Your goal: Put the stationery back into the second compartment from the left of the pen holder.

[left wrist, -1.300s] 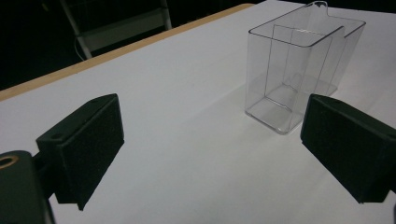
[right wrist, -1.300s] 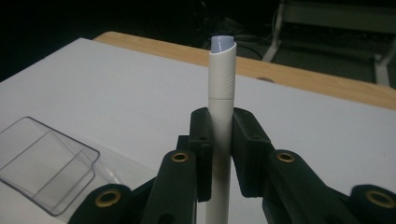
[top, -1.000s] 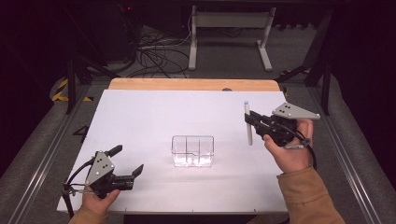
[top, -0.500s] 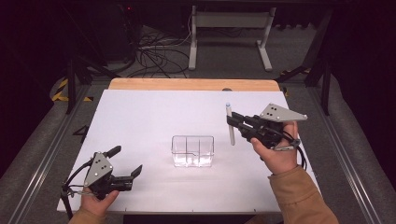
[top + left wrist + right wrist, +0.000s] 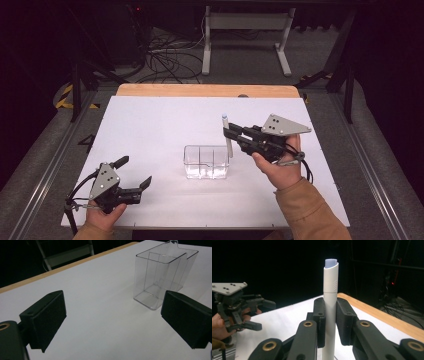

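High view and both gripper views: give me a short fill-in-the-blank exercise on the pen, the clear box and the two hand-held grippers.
1. The right hand-held gripper is shut on a white ____.
2. The pen stands ____ between the pads.
3. The clear box on the table has nothing in it and is made of ____ plastic.
4. The left hand-held gripper has its jaws ____.

Missing words: pen; upright; clear; open

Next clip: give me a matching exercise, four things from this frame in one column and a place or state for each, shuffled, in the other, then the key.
1. left gripper
2. right gripper
3. white marker
4. clear container

a. standing mid-table, divided inside
b. held upright
c. jaws wide apart, nothing between them
d. shut on a thing, beside the container's right edge

Pairs: 1-c, 2-d, 3-b, 4-a
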Demonstrator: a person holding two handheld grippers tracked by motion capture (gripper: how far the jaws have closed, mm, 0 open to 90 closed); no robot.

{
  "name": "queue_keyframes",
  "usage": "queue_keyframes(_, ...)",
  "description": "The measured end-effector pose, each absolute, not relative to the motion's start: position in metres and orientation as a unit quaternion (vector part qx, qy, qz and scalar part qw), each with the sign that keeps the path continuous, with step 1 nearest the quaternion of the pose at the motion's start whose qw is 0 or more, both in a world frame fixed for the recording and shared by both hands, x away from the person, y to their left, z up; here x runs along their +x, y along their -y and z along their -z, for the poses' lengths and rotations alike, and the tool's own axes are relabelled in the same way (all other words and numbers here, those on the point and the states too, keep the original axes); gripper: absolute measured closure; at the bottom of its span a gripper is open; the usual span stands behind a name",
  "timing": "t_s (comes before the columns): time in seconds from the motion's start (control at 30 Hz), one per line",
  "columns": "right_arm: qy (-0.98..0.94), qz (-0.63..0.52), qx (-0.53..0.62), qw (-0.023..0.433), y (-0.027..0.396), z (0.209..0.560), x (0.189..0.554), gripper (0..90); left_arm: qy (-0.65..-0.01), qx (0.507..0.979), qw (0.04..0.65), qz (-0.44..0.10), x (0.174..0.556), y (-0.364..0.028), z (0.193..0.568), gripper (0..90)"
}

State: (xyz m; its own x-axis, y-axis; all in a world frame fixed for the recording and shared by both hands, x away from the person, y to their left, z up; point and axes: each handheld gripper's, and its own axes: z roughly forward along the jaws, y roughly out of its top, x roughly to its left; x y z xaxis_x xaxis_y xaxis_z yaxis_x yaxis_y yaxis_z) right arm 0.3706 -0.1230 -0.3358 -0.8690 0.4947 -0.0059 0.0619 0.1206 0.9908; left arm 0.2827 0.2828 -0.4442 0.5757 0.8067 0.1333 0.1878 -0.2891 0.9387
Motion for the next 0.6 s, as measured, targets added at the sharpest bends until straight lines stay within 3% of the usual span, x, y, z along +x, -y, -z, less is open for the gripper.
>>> queue_keyframes(0.6,-0.716,-0.664,0.140,0.162,0.087,0.358,0.368,78.9,-0.335,0.738,0.494,-0.316,0.283,-0.282,0.444,6.9)
